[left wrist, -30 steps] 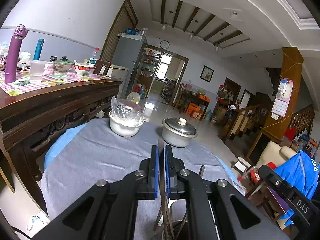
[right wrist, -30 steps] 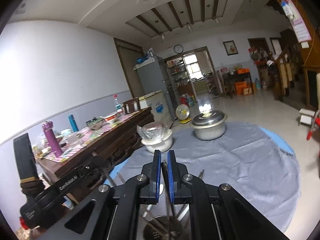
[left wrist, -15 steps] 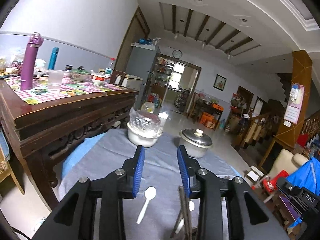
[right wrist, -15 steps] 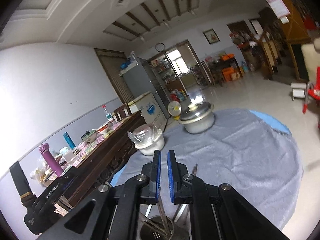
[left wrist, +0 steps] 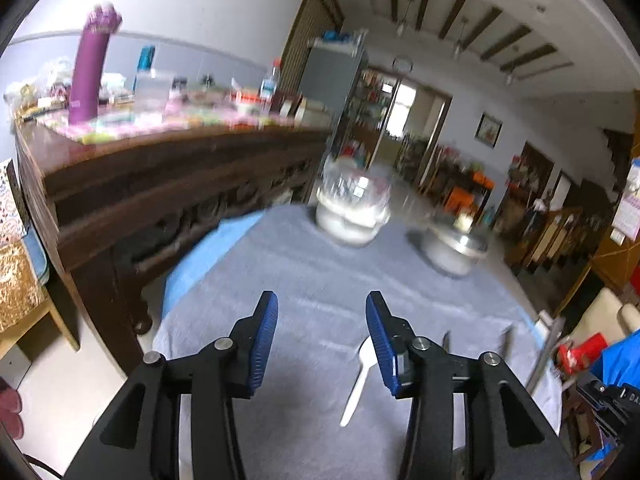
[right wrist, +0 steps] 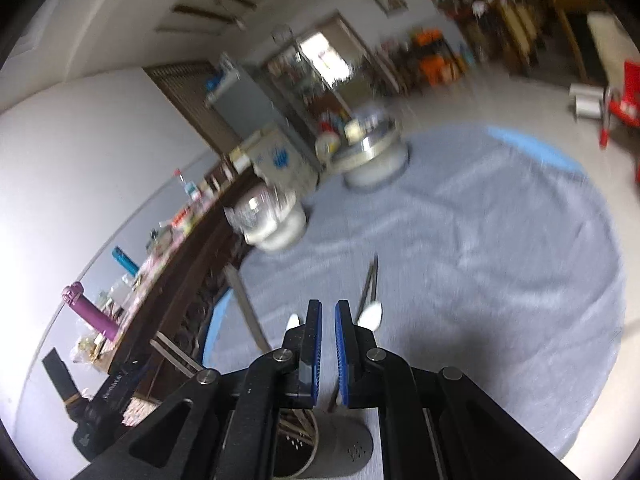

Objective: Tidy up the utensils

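My left gripper [left wrist: 318, 304] is open and empty above the grey cloth [left wrist: 304, 280]. A white plastic spoon [left wrist: 358, 380] lies on the cloth just right of its right finger. Thin metal utensils [left wrist: 506, 338] stand up at the right. My right gripper [right wrist: 327, 311] is shut with nothing visibly between its pads. It hovers over a perforated metal utensil holder [right wrist: 320, 446] with several utensils in it. A white spoon [right wrist: 370, 314] and chopsticks [right wrist: 370, 280] show just past the fingers. The left gripper body [right wrist: 104, 396] shows at the lower left.
A white bowl covered with plastic [left wrist: 352, 208] and a lidded steel pot [left wrist: 454, 246] stand at the far side of the cloth. A dark wooden sideboard [left wrist: 160, 176] with a purple bottle [left wrist: 94, 68] runs along the left. A red chair [right wrist: 624, 96] stands on the floor.
My left gripper opened from shut, widened further, and swung left, leaving the white spoon on the cloth. My right gripper stayed shut and tilted down over the holder. Both views are motion-blurred.
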{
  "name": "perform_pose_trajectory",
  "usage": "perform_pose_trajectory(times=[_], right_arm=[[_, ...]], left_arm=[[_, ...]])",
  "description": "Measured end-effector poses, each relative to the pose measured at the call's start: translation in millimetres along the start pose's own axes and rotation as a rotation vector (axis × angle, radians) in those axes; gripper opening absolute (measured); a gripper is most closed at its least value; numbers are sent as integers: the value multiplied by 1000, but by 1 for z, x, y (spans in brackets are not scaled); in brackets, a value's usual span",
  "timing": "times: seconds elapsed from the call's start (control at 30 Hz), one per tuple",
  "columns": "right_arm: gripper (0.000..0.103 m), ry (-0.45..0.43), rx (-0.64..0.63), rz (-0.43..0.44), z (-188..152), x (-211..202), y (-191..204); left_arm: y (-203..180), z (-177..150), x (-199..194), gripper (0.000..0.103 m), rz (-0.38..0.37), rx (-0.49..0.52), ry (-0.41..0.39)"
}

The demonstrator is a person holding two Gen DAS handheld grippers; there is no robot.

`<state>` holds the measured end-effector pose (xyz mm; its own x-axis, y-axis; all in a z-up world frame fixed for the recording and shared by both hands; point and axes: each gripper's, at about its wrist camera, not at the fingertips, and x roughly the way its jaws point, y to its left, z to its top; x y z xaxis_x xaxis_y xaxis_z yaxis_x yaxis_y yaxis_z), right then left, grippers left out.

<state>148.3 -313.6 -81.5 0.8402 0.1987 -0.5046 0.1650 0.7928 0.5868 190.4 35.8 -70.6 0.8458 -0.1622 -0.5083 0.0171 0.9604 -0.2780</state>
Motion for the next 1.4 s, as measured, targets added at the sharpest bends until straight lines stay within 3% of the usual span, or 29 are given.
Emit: perform_pose_trajectory(times=[0.23,0.37,0.43,0.5,0.8,1.0,1.27,1.4], right_arm=[[11,344,158,46,10,107,-54],[12,444,161,36,13,151,-58],[23,482,141,1,12,172,-56],[25,506,123,-25,10,188,-52],[29,544,-18,-209,6,235,-25],[29,525,-110,-230,7,244,-15],[28,431,-93,-240,21,223,-39],[28,382,-97,-264,33,198,-57]], left_arm=[[12,-23,45,47,25,-6,173],[17,-29,63,47,44,7,235],[19,-30,70,47,47,4,256],[22,-31,76,47,49,1,274],[26,-25,98,48,47,11,308],[15,-22,115,48,29,40,335],[-12,-8,144,48,-20,129,366],[-27,-10,165,54,-56,161,405]])
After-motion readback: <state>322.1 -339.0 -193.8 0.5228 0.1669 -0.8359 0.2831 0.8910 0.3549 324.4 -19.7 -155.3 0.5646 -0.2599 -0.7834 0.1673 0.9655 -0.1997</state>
